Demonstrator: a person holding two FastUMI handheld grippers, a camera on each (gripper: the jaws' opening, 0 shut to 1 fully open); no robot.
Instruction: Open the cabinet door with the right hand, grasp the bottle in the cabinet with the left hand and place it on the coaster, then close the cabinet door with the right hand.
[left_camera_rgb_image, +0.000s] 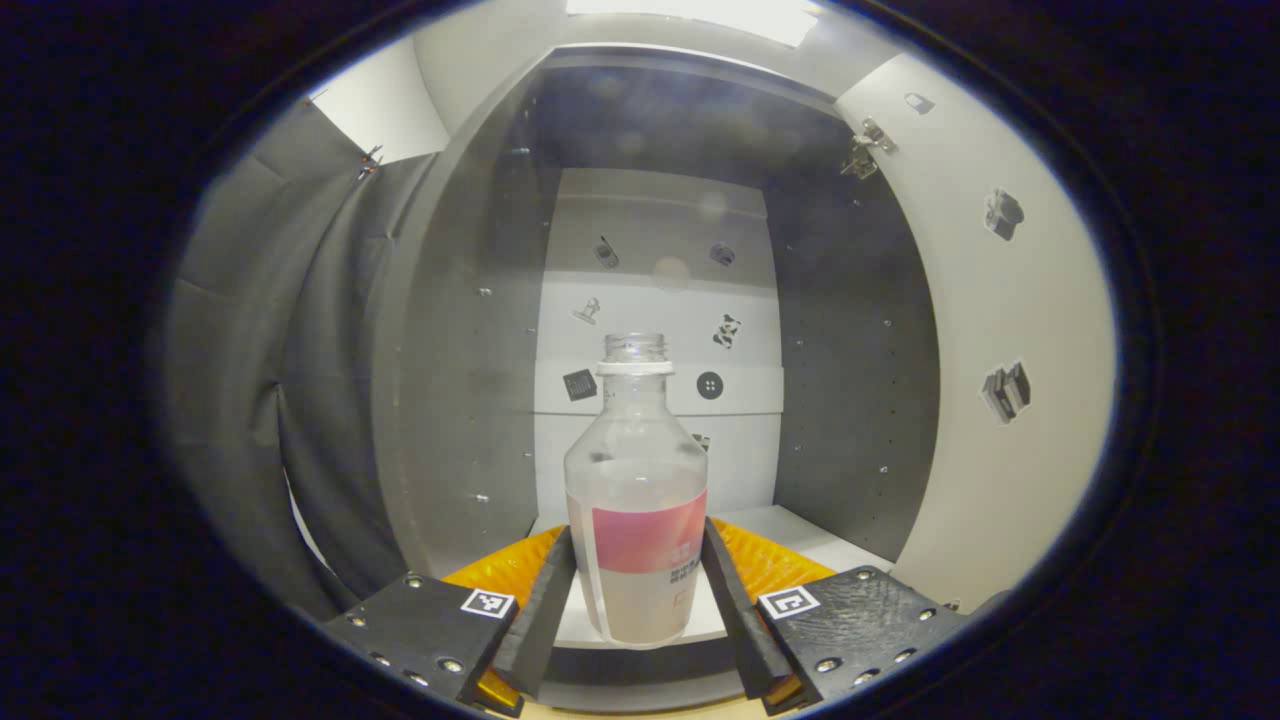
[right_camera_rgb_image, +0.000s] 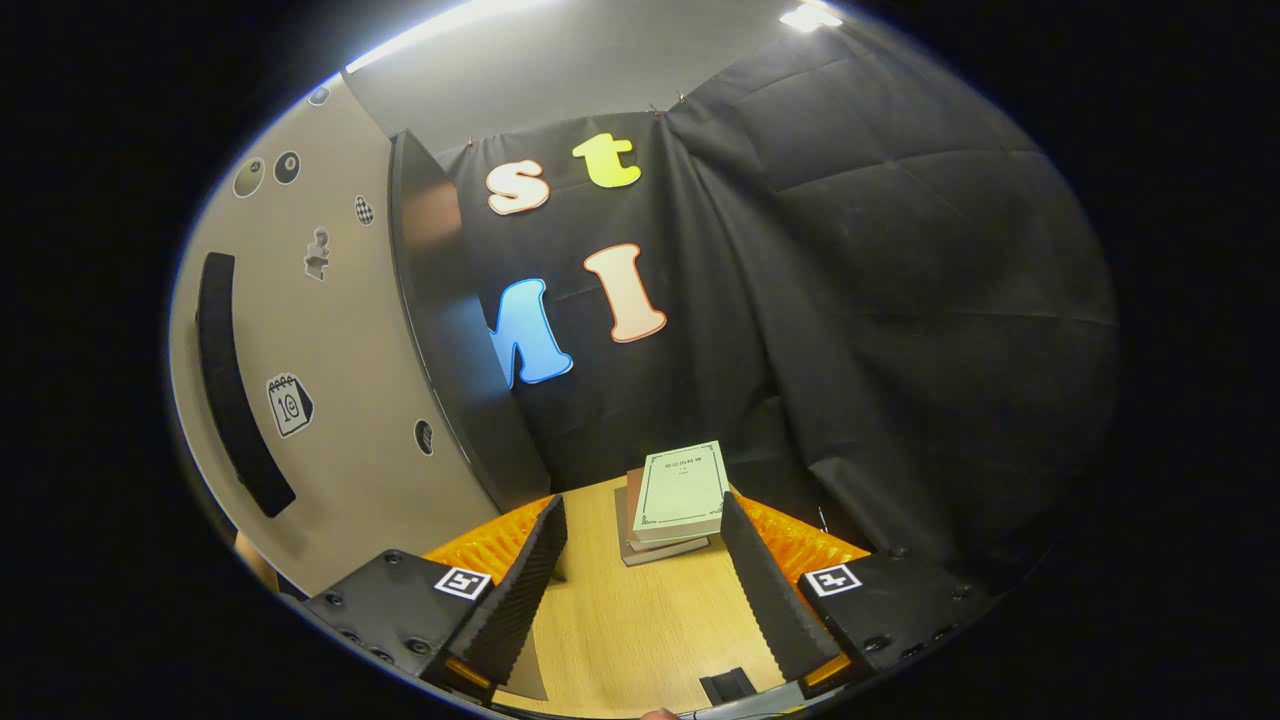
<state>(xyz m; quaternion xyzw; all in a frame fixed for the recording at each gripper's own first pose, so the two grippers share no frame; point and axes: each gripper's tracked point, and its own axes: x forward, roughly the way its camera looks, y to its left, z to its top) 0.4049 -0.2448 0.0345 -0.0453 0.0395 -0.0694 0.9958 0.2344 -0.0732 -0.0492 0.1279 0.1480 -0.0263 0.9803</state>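
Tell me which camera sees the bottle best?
The left gripper view. There the bottle stands upright in the open cabinet, right between the left hand-held gripper's fingers. The right gripper view looks away, at the cabinet door, a wooden table and stacked books instead.

A clear, uncapped bottle (left_camera_rgb_image: 637, 500) with a pink label stands upright on the cabinet (left_camera_rgb_image: 470, 350) floor, near its front edge. The cabinet door (left_camera_rgb_image: 1000, 330) stands open at right.

Tongs (left_camera_rgb_image: 637, 590): screwed black blocks, square markers
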